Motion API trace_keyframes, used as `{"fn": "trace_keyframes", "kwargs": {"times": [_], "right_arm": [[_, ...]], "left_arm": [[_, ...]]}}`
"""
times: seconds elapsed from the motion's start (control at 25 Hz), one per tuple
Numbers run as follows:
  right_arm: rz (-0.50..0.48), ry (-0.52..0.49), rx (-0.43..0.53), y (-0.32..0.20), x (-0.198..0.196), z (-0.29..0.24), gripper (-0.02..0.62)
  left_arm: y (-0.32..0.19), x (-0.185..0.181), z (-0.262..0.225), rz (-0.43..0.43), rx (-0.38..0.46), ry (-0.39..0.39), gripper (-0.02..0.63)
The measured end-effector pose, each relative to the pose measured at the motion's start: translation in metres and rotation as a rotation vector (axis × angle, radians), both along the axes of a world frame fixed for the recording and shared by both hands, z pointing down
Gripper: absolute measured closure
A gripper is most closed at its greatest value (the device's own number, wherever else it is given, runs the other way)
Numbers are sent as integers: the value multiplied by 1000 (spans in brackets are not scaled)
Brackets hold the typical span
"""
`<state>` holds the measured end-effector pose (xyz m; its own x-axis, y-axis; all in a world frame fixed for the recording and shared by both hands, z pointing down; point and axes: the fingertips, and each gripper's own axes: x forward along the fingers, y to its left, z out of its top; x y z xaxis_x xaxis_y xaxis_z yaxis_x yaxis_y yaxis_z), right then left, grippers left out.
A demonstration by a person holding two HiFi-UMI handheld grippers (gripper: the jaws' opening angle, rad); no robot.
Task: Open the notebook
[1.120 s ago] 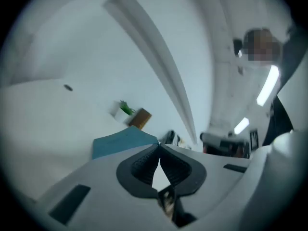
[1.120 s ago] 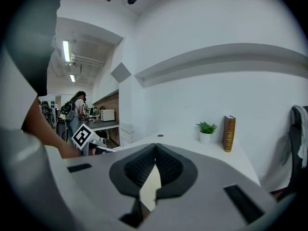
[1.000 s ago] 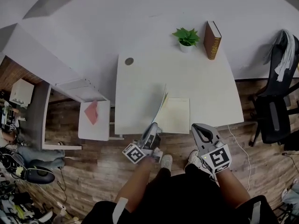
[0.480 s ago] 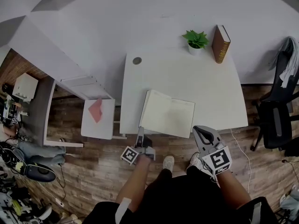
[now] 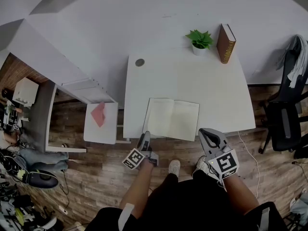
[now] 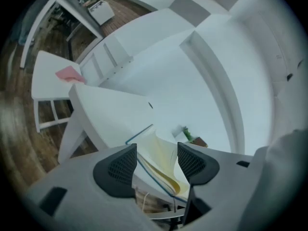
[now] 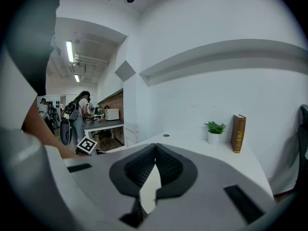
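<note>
The notebook lies open and flat on the white table, cream pages up, near the front edge. My left gripper hovers just off that edge, at the notebook's near left corner. Its jaws are opening and nothing is pressed between them. In the left gripper view the notebook's blue-edged cover and curling pages show past the left gripper's spread pads. My right gripper hangs off the front edge to the right, shut and empty; the right gripper view shows the right gripper with its pads together.
A potted plant and an upright brown book stand at the table's back right. A small round disc sits at the back left. A low white stand with a pink sheet is left of the table, an office chair right.
The notebook's cover stood raised in my left gripper a second ago; now the notebook lies flat and open. The left gripper has let go, opened, and dropped back toward the table's front edge.
</note>
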<state>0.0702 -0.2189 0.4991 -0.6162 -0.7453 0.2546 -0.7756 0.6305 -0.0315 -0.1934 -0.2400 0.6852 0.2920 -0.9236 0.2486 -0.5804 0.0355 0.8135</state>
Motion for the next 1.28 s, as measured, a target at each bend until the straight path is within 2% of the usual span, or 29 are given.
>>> {"fn": "trace_keyframes", "kwargs": {"times": [0.16, 0.28, 0.44, 0.56, 0.6, 0.64, 0.72, 0.88, 1.0, 1.12, 1.28], "right_arm": [[-1, -1, 5, 1, -1, -1, 594], [0, -5, 4, 1, 0, -2, 594], [3, -7, 4, 1, 2, -2, 594], [5, -2, 18, 2, 4, -2, 594], [7, 2, 22, 2, 5, -2, 594], [13, -1, 25, 2, 6, -3, 594], [28, -15, 40, 2, 7, -9, 594], [39, -17, 43, 3, 12, -12, 594], [49, -8, 100, 2, 15, -22, 594], [62, 55, 154, 3, 22, -25, 594], [101, 34, 143, 4, 28, -28, 594]], "left_arm": [[16, -21, 5, -83, -85, -142, 360], [23, -24, -9, -57, -89, -321, 360], [15, 2, -50, 72, 20, -579, 360], [9, 28, -86, 154, 145, -718, 367], [8, 38, -99, 180, 191, -750, 397], [7, 49, -110, 205, 234, -775, 442], [5, 69, -129, 251, 303, -809, 490], [5, 104, -153, 347, 393, -827, 599], [7, 123, -160, 403, 428, -828, 600], [13, 140, -162, 457, 463, -859, 600], [21, 157, -160, 522, 481, -887, 600]]}}
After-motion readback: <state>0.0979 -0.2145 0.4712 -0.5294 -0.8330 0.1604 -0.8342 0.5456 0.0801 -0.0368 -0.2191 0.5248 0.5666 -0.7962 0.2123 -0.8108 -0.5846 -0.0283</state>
